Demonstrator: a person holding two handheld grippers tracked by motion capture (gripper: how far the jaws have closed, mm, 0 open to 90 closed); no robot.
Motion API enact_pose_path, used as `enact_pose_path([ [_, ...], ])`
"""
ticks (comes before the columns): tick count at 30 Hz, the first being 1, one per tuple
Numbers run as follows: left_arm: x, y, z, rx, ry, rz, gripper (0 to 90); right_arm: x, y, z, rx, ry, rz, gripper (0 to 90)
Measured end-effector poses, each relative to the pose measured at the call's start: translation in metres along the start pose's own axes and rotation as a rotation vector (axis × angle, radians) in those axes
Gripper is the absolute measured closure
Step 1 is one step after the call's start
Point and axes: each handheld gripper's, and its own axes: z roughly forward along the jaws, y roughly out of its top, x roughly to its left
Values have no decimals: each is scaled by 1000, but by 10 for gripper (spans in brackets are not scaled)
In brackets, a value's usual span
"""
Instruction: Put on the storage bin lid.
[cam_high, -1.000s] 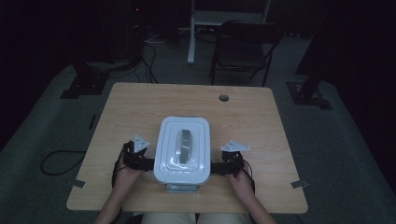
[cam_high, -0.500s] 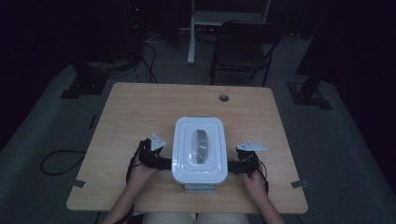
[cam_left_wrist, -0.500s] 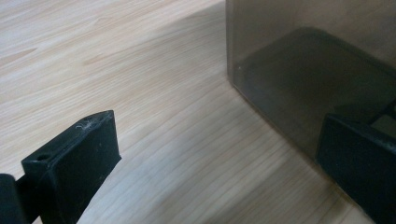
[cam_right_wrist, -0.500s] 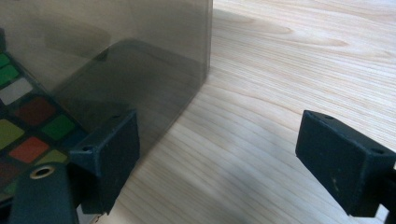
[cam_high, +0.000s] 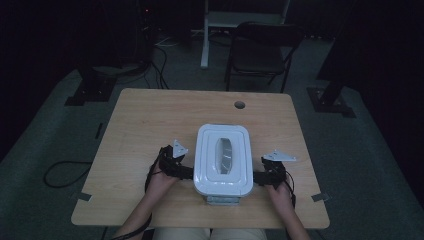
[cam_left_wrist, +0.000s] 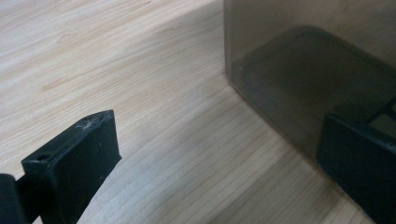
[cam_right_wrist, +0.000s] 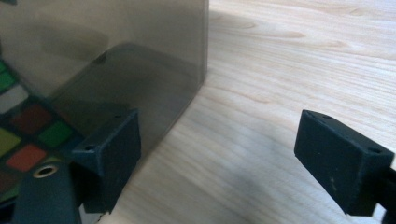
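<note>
A smoky see-through box with a white lid (cam_high: 222, 160) stands on the wooden table (cam_high: 150, 120) near its front edge. My left gripper (cam_high: 187, 172) lies low at the box's left side and my right gripper (cam_high: 257, 177) at its right side. In the left gripper view the jaws (cam_left_wrist: 215, 140) stand wide open over bare wood, the right one close against the box wall (cam_left_wrist: 303, 60). In the right gripper view the jaws (cam_right_wrist: 217, 126) have just been closing slightly but stay open, with only table between them. A coloured puzzle cube (cam_right_wrist: 23, 135) shows through the wall (cam_right_wrist: 116, 46).
A round cable hole (cam_high: 239, 105) sits near the table's far edge. Behind the table stand a dark chair (cam_high: 262, 50) and a white desk leg (cam_high: 205, 45). A cable (cam_high: 62, 172) loops on the floor at the left. Bare wood stretches left of and beyond the box.
The box has slid to the right across the table, and both hands with their grippers have moved right alongside it, keeping their places at its two sides.
</note>
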Motion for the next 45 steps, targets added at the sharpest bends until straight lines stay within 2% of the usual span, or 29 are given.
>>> enact_pose_path([
  [7,0,1,3,-4,-12,-12,4,-4,-3,0,7,14,-1,147],
  [13,-4,4,5,-2,-21,-3,4,-7,-3,-1,8,-10,-2,147],
  [18,1,2,6,-25,-57,-55,4,-10,-3,-1,11,-6,0,129],
  [25,2,6,7,-21,-34,-24,4,-9,-7,-1,16,1,-1,139],
  [30,3,6,5,-20,-29,-27,4,-6,-7,2,24,-12,3,152],
  [35,8,4,2,-16,-27,-27,4,-2,-7,5,13,-4,-6,152],
  [38,11,4,1,-29,-44,-42,4,-2,-5,7,19,-11,-13,139],
  [42,18,3,0,-45,-34,-60,4,-4,-2,6,5,-11,-8,124],
  [45,23,2,-1,-55,-31,-75,4,-5,0,6,2,-30,-16,123],
])
